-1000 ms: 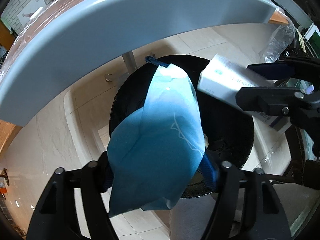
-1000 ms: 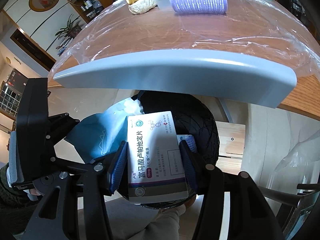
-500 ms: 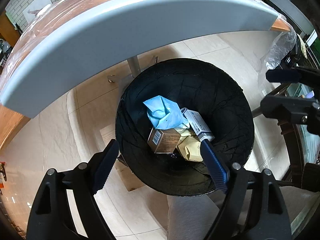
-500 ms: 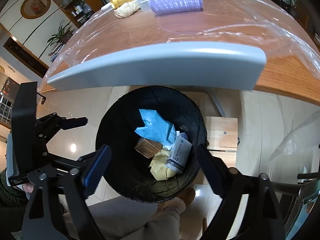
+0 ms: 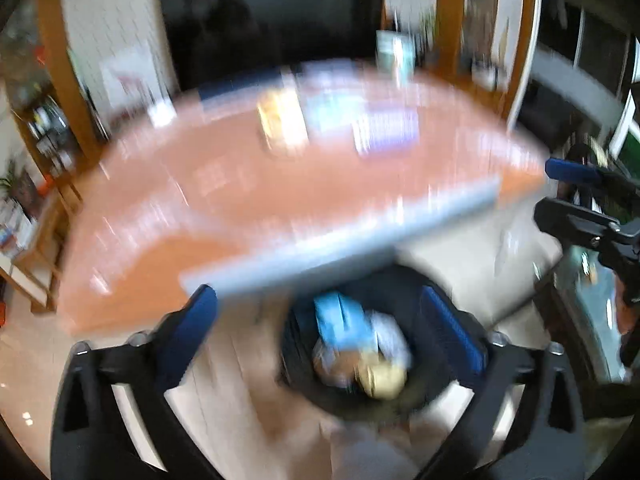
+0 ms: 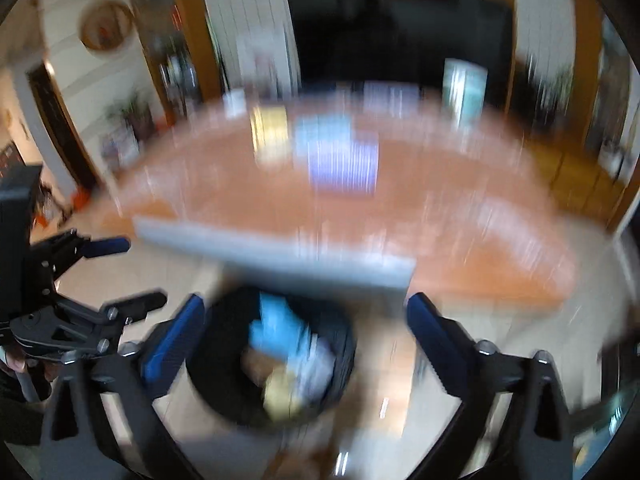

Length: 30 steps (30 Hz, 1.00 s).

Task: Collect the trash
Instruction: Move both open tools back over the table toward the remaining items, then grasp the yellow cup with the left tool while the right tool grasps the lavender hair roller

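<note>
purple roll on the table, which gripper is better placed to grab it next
Right, narrowly. Both the right gripper and the left gripper have just opened and are empty, but the purple roll sits nearer the centre of the right wrist view. Blur makes this uncertain.

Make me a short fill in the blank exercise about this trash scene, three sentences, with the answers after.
1. The blue wrapper lies inside the black ____.
2. The left gripper and right gripper have just been opening, and between the fingers of each there is ____.
3. The bin stands on the floor, below the edge of the ____.

Missing words: bin; nothing; table
</note>
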Each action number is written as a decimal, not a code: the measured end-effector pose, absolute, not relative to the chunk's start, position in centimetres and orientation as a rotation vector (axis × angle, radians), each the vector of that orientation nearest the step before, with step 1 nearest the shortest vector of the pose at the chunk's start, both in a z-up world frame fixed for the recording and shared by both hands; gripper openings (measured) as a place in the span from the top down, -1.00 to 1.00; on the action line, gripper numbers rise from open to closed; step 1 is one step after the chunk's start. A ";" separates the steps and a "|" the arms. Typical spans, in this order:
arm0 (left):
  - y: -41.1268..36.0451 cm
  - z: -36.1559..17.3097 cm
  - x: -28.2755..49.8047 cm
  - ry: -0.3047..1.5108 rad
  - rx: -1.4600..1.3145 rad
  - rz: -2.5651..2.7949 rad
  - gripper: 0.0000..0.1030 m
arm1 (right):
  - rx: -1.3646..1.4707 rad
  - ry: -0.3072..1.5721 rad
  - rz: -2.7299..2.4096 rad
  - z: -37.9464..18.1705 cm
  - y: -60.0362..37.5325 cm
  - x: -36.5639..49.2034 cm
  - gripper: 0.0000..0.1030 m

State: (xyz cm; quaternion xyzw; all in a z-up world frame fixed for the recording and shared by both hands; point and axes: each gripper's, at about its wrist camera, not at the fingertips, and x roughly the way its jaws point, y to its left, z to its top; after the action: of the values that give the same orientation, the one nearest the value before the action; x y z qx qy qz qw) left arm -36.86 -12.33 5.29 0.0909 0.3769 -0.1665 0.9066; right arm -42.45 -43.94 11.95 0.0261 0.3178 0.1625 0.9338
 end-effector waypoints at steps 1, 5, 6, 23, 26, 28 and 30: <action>-11.9 6.7 -36.8 0.708 0.160 -0.320 -0.97 | 0.086 0.620 0.328 12.8 -44.3 -42.0 -0.93; -11.6 8.8 -33.4 0.701 0.068 -0.311 -0.97 | 0.199 0.720 0.297 13.2 -44.9 -38.3 -0.93; -11.8 8.9 -32.9 0.704 0.071 -0.316 -0.97 | 0.201 0.738 0.293 13.1 -44.8 -37.7 -0.93; -14.1 6.4 -20.8 0.827 0.216 -0.386 -0.97 | 0.143 0.920 0.204 7.2 -42.3 -27.5 -0.93; -14.5 5.5 -19.2 0.848 0.244 -0.402 -0.97 | 0.154 0.962 0.194 5.8 -41.9 -25.8 -0.90; -14.6 5.0 -18.0 0.859 0.254 -0.413 -0.90 | 0.170 0.980 0.192 5.2 -41.8 -25.0 -0.86; -14.5 4.6 -17.0 0.878 0.251 -0.430 -0.76 | 0.192 0.995 0.190 4.6 -41.7 -24.3 -0.83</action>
State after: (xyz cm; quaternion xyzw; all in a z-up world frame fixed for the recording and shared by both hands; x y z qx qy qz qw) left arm -16.99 -14.52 4.60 0.1205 0.4206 -0.2059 0.8753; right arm -24.28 -41.73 4.62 0.0919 0.4756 0.0907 0.8701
